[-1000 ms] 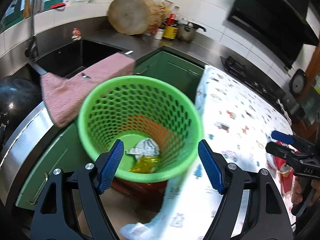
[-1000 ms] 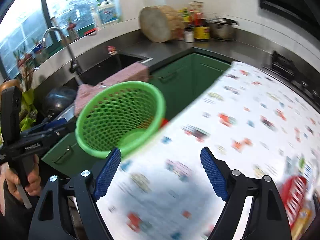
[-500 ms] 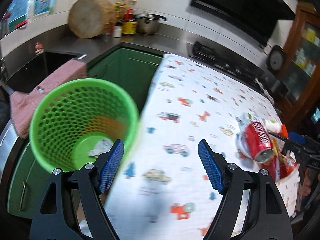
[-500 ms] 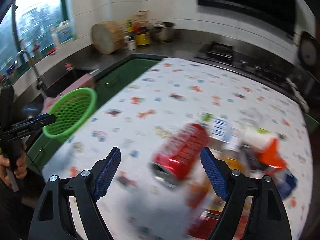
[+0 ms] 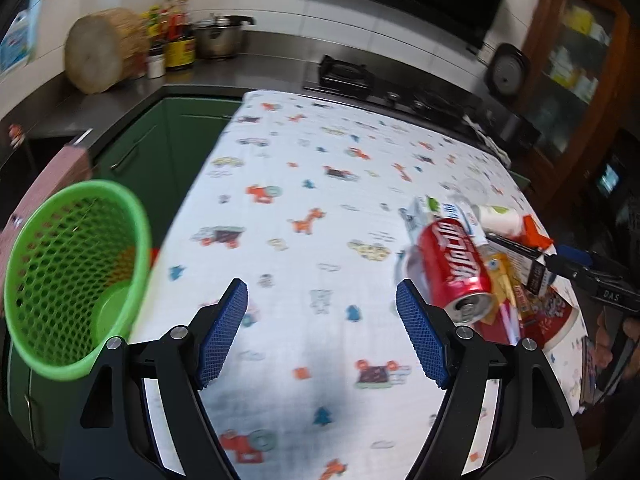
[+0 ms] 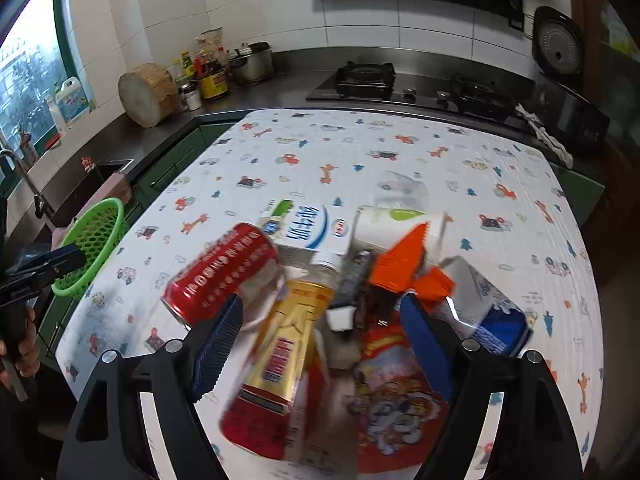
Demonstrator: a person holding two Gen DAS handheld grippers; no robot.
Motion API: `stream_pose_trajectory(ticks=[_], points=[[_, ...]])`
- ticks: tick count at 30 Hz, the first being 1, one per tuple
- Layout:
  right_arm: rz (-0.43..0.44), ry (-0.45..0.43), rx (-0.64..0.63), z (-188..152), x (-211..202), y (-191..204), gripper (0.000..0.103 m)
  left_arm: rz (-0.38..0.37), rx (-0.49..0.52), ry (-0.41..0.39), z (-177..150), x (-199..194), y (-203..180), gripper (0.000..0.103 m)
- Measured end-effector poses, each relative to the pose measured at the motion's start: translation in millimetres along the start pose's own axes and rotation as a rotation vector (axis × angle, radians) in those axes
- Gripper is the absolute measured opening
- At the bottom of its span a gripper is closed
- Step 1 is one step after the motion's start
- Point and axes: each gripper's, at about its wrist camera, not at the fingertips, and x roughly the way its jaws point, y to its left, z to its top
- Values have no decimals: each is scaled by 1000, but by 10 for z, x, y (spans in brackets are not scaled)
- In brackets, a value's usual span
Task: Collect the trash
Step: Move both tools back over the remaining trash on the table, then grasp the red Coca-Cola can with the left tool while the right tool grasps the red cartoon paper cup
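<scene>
A green mesh basket [image 5: 76, 272] stands off the table's left edge, also small in the right wrist view [image 6: 94, 240]. My left gripper [image 5: 320, 304] is open over bare patterned cloth, with a red can [image 5: 456, 264] just right of it. My right gripper [image 6: 320, 320] hangs open above a trash pile: the red can [image 6: 224, 272], a gold and red packet [image 6: 280, 356], a white and blue carton [image 6: 308, 228], a white cup [image 6: 400, 220], an orange scrap [image 6: 404, 264] and a red snack bag [image 6: 396, 384]. Nothing is gripped.
The table [image 5: 320, 168] wears a white cartoon-print cloth. Behind it runs a steel counter with a gas hob [image 6: 364, 76], a pot, bottles and a round wooden block [image 6: 148, 94]. A pink towel [image 5: 60, 172] hangs by the sink above green cabinets.
Both grippers swung right, away from the basket and across the table. The trash pile came into view and now lies under the right gripper. Both stayed open.
</scene>
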Motion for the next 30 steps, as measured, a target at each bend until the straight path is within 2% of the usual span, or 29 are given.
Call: stream_pose_trajectory(ticks=[4, 15, 21, 30], points=[[-18, 25, -7, -110, -35, -127, 78, -39, 33, 20, 75, 108, -241, 76], [-9, 176, -63, -340, 137, -352, 78, -135, 101, 110, 211, 535, -877, 76], [-6, 236, -100, -373, 306, -368, 78, -134, 140, 171, 261, 800, -1095, 76], [-19, 289, -135, -366, 463, -397, 77, -117, 181, 254, 277, 1132, -1210, 76]])
